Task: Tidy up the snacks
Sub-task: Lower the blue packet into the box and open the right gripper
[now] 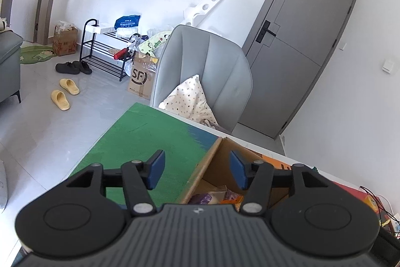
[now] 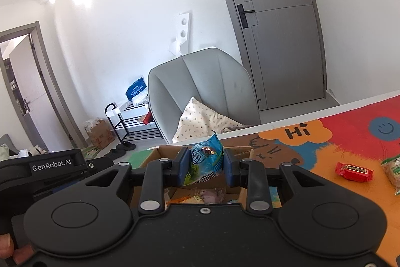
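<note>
The right gripper (image 2: 206, 164) is pinching a blue snack packet (image 2: 206, 160) upright between its fingers, directly above the cardboard box (image 2: 157, 154), where other snacks are lying. The left gripper (image 1: 197, 170) is hanging spread and empty over the box's left wall.

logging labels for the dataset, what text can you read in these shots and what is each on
"GenRobot.AI": on the left claw body, seen in the right wrist view.
"Hi": on the orange cloud of the table mat.
"SF": on the cardboard box on the floor.
Blue snack packet in the right claw, red snack packet, blue bag: print too small to read.
</note>
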The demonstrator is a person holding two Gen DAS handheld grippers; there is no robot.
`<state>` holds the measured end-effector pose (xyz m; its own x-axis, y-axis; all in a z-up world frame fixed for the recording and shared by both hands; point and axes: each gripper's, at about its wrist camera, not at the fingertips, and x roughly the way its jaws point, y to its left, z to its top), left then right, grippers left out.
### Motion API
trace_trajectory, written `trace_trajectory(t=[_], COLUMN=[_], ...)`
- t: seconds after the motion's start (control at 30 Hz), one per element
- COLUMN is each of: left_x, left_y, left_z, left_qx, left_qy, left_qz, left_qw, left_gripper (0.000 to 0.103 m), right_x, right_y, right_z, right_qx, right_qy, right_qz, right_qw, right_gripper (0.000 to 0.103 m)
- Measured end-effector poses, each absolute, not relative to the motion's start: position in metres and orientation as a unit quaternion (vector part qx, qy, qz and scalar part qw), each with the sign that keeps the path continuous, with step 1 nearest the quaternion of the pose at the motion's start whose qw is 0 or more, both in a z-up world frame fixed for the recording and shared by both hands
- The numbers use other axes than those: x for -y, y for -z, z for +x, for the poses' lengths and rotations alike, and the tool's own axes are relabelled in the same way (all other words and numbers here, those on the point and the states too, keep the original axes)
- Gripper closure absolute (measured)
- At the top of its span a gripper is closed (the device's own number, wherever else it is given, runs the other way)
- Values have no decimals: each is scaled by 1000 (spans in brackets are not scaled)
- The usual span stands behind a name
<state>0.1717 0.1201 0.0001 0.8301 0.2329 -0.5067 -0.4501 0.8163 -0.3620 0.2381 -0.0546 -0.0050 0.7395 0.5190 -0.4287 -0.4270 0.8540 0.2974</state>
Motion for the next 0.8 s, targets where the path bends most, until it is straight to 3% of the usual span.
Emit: trace_trajectory(t=[0.33,0.43,0.5,0.8], left_x=[-147,-152,-153,-141], left_y=[8,9,10,8], left_z=[162,160,158,159], left_qx=[-226,-229,-229,-229], left_qy=[-205,-208,-208,-200], left_qz=[-254,-256,-257,-249], left_qw=[918,916,916,920], left_gripper=[37,36,35,27], right_x=[28,24,23,43], right_y=[5,4,4,7], right_z=[253,255,256,244], right_qx=[-261,-252,-253,-272], right_qy=[-265,-280,-280,-265], right_qz=[88,108,112,108], right_qw=[924,920,920,919], right_gripper=[72,65,54,54])
